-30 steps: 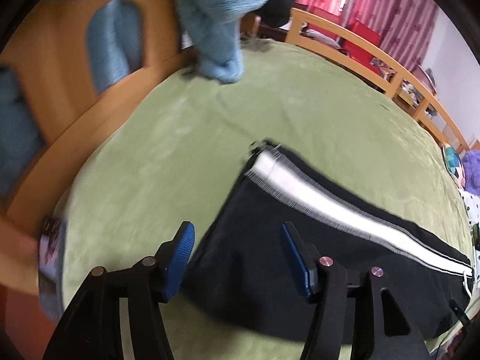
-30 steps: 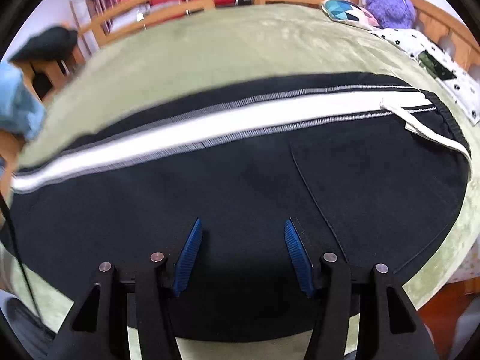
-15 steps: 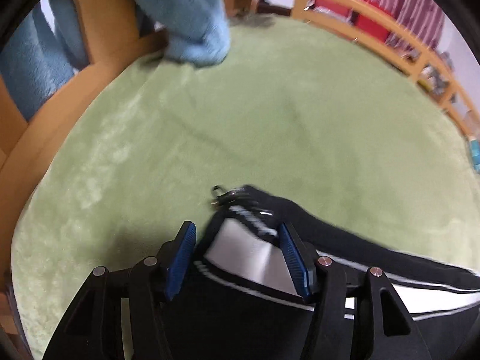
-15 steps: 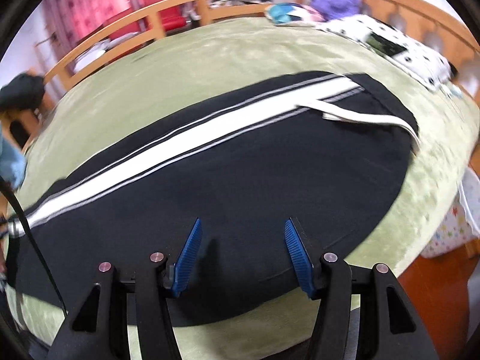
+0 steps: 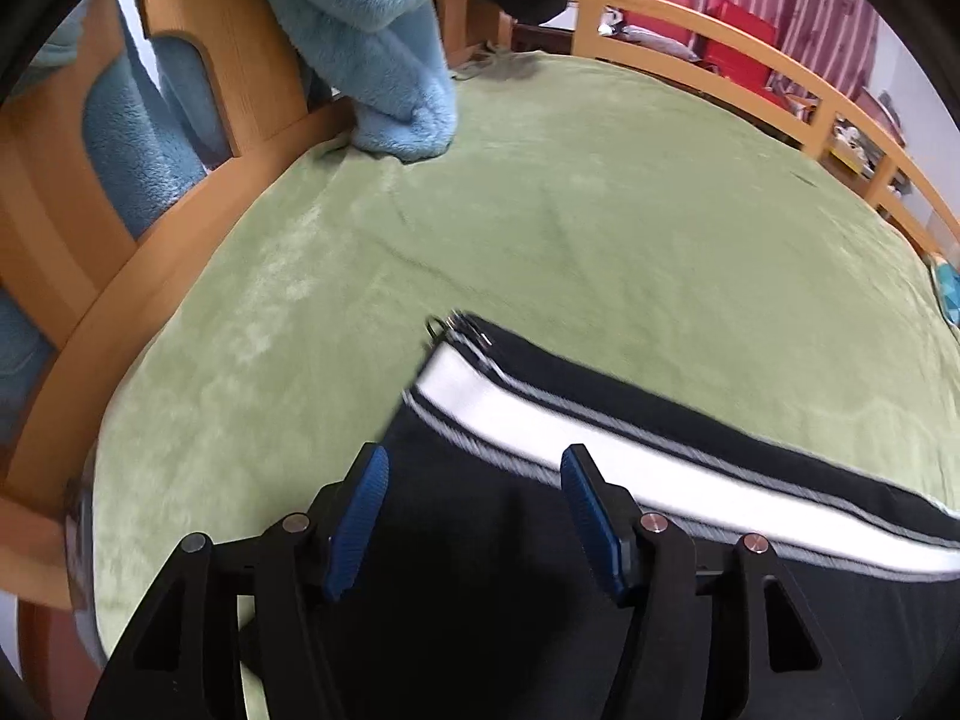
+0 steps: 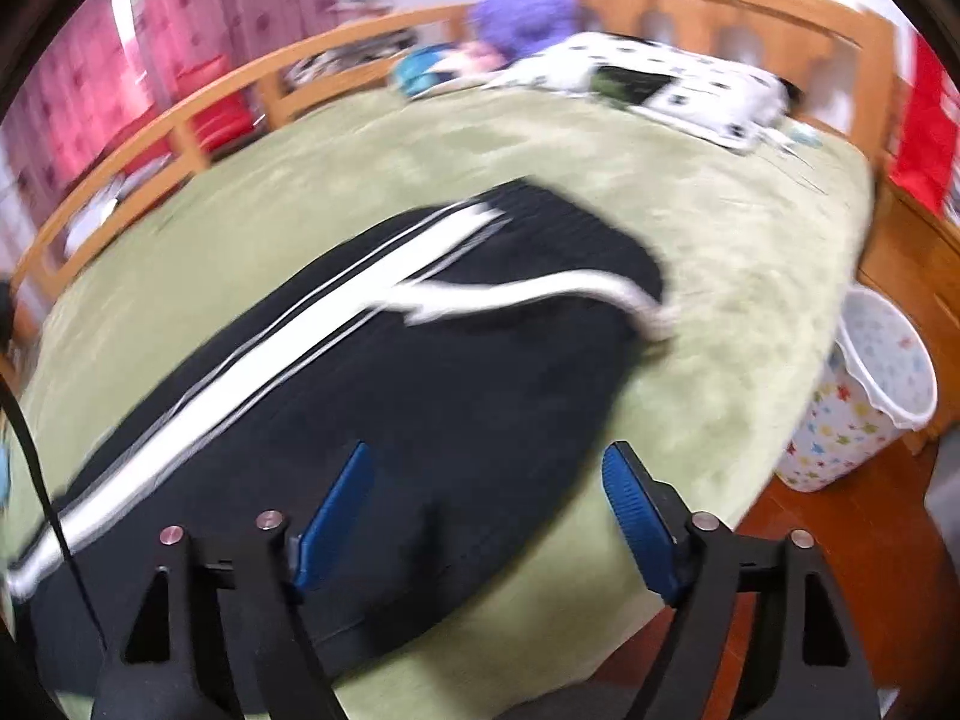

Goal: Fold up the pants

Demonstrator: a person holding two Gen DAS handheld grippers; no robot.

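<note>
Black pants with a white side stripe lie flat on the green bed cover. The leg hem with a small zipper pull shows in the left wrist view. My left gripper hovers open over that hem end, nothing pinched. In the blurred right wrist view the pants stretch away to the waistband, where a white drawstring trails. My right gripper is over the near edge by the waist; its jaws are opening, with nothing held.
A light blue fleece blanket hangs over the wooden bed frame at the far left. A spotted pillow and a purple plush toy lie at the far end. A star-patterned bin stands on the floor beside the bed.
The left gripper swung over the hem end and back a little. The right gripper slid along the pants toward the waist, rolled, and its jaws spread wider.
</note>
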